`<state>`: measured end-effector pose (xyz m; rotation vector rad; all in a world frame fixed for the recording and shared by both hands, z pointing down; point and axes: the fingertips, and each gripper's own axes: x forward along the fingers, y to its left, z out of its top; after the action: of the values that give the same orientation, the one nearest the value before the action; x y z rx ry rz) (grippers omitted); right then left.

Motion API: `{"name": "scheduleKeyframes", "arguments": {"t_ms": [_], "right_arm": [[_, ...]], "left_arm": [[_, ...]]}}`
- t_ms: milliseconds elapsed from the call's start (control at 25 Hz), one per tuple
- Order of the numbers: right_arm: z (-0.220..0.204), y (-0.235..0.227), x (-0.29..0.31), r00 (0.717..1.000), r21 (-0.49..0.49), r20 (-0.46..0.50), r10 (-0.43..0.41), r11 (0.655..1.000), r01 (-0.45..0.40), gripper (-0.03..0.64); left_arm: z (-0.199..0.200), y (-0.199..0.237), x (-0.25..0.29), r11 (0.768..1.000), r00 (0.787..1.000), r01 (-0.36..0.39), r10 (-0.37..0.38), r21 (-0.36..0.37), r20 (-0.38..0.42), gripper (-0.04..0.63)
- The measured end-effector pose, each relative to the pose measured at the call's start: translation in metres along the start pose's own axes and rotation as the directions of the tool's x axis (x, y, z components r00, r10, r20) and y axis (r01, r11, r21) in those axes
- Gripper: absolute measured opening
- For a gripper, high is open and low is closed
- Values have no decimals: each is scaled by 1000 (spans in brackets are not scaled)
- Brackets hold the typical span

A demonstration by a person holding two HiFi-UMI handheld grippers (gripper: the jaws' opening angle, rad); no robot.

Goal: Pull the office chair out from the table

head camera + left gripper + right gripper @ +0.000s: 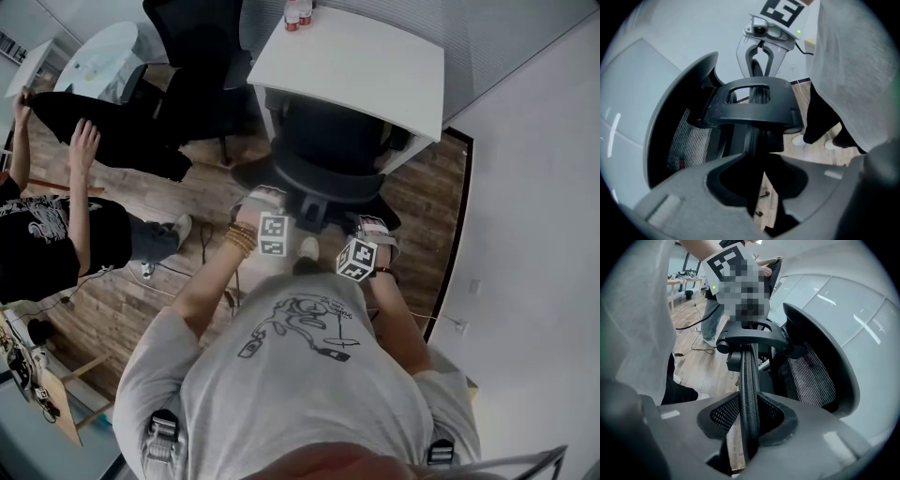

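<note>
The left gripper (758,166) has its jaws drawn almost together, pinching the thin rim of the office chair (323,141) backrest on its own side. The right gripper (749,404) clamps the opposite rim the same way, with black mesh pressed between its 2 jaws. Between the 2 grippers runs the chair's black back bracket (754,101), and each gripper faces the other across it. Both forearms reach forward and down from the person's chest, marker cubes turned upward. Just behind the grippers, the person's white shoes (308,247) stand on the wooden floor (206,197).

Ahead of the jaws the chair stands pushed in against the white table (375,70), its backrest at the table's near edge. Right of the right gripper the floor narrows to a strip before a white wall (534,234). Left of the left gripper the floor lies open, with loose cables (202,246), then 1 bystander (47,234) in a black shirt. Farther ahead and left stands a 2nd black chair (192,37). 2 red-labelled bottles (298,14) stand at the table's far edge.
</note>
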<state>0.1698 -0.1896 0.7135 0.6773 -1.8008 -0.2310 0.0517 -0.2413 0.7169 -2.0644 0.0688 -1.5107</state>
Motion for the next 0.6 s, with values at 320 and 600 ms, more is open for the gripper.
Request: {"name": "scheduleKeyframes", "arguments": {"t_ms": [320,600], "right_arm": [[6,35,-17,1000,8,-13,0,1000,1,112],[18,68,-28,1000,-3,-19,-24,1000,24,112]], "left_arm": [[3,-35,-18,1000,1000,-13,13,16,17,112],[-3,-66,-35,1000,1000,-14,14,23,19,112]]}}
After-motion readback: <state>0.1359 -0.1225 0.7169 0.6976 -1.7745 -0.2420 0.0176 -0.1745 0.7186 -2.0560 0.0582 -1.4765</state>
